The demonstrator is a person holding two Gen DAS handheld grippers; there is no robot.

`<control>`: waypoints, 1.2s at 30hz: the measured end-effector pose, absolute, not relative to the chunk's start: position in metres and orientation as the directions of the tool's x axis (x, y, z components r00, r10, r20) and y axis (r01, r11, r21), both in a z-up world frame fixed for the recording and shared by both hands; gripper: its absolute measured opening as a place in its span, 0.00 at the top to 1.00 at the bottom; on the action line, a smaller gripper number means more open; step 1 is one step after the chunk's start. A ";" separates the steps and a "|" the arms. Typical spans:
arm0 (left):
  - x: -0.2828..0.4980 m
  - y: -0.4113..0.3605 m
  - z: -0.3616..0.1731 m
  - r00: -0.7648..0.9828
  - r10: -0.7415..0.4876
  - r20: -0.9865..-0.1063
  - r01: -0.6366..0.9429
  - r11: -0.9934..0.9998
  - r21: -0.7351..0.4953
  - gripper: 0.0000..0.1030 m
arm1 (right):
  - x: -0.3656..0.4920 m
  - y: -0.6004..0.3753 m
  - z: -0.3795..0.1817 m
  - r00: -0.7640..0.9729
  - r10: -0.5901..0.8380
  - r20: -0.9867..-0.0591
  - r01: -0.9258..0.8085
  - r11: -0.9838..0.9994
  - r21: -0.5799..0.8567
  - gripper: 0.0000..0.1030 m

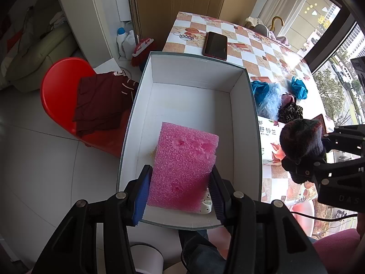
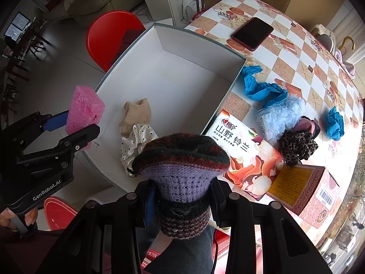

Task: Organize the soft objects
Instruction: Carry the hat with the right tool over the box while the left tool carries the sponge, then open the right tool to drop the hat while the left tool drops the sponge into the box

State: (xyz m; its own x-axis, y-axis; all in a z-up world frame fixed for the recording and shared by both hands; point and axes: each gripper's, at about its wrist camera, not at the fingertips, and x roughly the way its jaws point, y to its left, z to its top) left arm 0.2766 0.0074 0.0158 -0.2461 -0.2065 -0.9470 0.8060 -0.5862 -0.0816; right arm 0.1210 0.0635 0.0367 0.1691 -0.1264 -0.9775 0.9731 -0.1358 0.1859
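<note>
Table: checkered cloth [image 2: 294,52] carrying white box [image 1: 244,105].
Left gripper [image 1: 180,189]: pinching pink foam [image 1: 184,159].
Right gripper [image 2: 182,203]: squeezing knitted hat [image 2: 182,159].
Risk: foam catching box wall, likely springing loose.

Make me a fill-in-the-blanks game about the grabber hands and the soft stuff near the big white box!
1. The left gripper is squeezing a ____ foam block.
2. The right gripper is shut on a knitted ____.
3. The beige sock and the polka-dot cloth lie inside the white ____.
4. A dark phone lies on the checkered ____.

Missing words: pink; hat; box; table
</note>
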 end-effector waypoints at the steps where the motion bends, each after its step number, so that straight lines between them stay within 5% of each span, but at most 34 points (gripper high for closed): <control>1: 0.276 0.006 0.015 -0.245 -0.207 -0.947 0.806 -0.587 -0.080 0.49 | 0.121 0.059 0.036 0.176 -0.128 -0.976 0.971 -0.138 0.193 0.62; 28: 0.257 -0.009 0.005 -0.218 -0.186 -0.958 0.803 -0.592 -0.068 0.46 | 0.118 -0.013 0.027 0.283 -0.137 -0.949 0.936 -0.176 0.304 0.59; 30: 0.256 -0.008 0.004 -0.212 -0.192 -0.958 0.804 -0.592 -0.059 0.34 | 0.119 -0.015 0.024 0.293 -0.129 -0.947 0.933 -0.179 0.313 0.55; 34: 0.255 -0.007 0.004 -0.205 -0.212 -0.956 0.805 -0.593 -0.041 0.23 | 0.117 -0.016 0.025 0.286 -0.140 -0.948 0.930 -0.199 0.310 0.19; 36: 0.257 -0.008 0.002 -0.217 -0.187 -0.958 0.812 -0.580 -0.070 0.20 | 0.114 -0.015 0.028 0.285 -0.151 -0.947 0.926 -0.211 0.313 0.19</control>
